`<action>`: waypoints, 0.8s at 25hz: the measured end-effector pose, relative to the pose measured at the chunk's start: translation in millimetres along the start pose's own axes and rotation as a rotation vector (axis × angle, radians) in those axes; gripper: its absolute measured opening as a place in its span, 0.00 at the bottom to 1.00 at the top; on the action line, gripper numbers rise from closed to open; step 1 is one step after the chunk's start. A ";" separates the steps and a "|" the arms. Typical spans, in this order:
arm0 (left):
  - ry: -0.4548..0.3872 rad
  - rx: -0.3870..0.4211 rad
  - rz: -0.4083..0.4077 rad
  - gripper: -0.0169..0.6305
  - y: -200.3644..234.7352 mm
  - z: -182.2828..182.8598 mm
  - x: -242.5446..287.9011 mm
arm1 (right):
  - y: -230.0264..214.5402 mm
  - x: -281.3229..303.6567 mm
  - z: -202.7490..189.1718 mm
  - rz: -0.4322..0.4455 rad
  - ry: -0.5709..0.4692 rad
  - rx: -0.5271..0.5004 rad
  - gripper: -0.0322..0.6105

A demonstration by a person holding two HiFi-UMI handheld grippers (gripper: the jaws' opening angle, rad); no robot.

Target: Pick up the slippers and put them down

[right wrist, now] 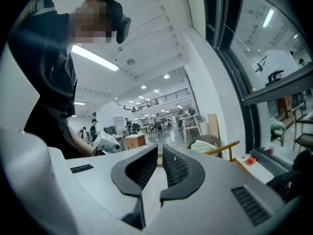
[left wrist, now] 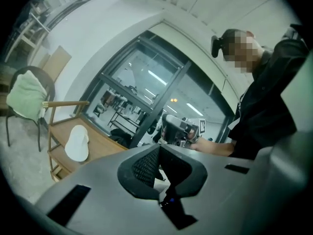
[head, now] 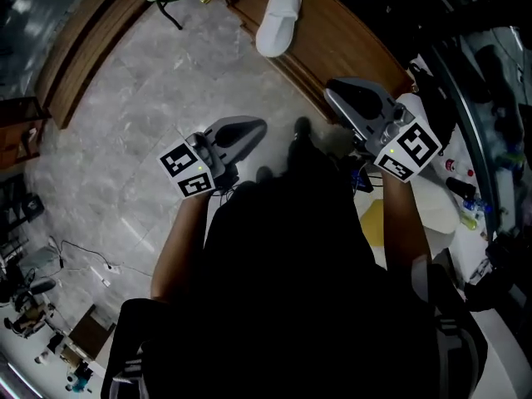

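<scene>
The left tool (left wrist: 159, 153) has its pads pressed together with nothing between them. The right tool (right wrist: 160, 153) stands at a narrow slit, also empty. Both are held level in front of the person, well apart from each other, above the grey tiled floor (head: 158, 81). One white slipper (head: 278, 19) lies on the low wooden desk (head: 332, 44), beyond both tools and well clear of them. It is further from the left tool's tip than from the right one's. In the left gripper view the slipper sits ahead and off to the left of the closed pads, flat on the desk's boards, with the right tool showing further on past the tip. A chair (left wrist: 24, 102) with a green cushion stands left of the slipper, further from the left tool. In the right gripper view it shows just right of the slit.
</scene>
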State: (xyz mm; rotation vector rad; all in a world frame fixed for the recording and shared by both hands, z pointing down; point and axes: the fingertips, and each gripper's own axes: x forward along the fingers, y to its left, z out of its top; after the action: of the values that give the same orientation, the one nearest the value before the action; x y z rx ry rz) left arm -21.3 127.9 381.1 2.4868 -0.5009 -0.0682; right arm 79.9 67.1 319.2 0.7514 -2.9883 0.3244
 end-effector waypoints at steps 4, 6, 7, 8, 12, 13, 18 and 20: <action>0.017 0.002 0.077 0.05 31.5 16.1 34.1 | -48.2 4.6 14.7 0.040 -0.019 -0.040 0.11; 0.043 0.027 0.129 0.05 50.6 22.4 46.9 | -72.1 5.1 20.8 0.038 -0.025 -0.060 0.11; 0.058 0.047 0.160 0.05 60.9 24.9 51.6 | -82.6 5.8 23.8 0.037 -0.033 -0.061 0.11; 0.072 0.067 0.193 0.05 71.4 26.9 55.1 | -91.6 6.5 26.0 0.037 -0.043 -0.058 0.11; 0.083 0.103 0.310 0.05 109.4 33.8 67.7 | -123.7 11.4 20.6 0.024 -0.057 -0.021 0.11; 0.082 0.103 0.323 0.05 117.5 34.9 71.5 | -132.0 14.1 16.2 0.014 -0.052 -0.006 0.11; 0.048 -0.020 0.296 0.05 159.6 32.9 79.7 | -152.2 39.6 -10.7 -0.018 -0.004 0.067 0.11; 0.035 -0.079 0.292 0.05 183.3 25.7 74.4 | -152.2 59.2 -28.6 -0.006 0.027 0.083 0.11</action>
State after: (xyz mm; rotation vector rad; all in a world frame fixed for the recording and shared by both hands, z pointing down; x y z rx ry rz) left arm -18.3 -51.4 468.5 2.3090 -0.8236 0.0693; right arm 99.3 -85.2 381.7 0.7568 -2.9632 0.4577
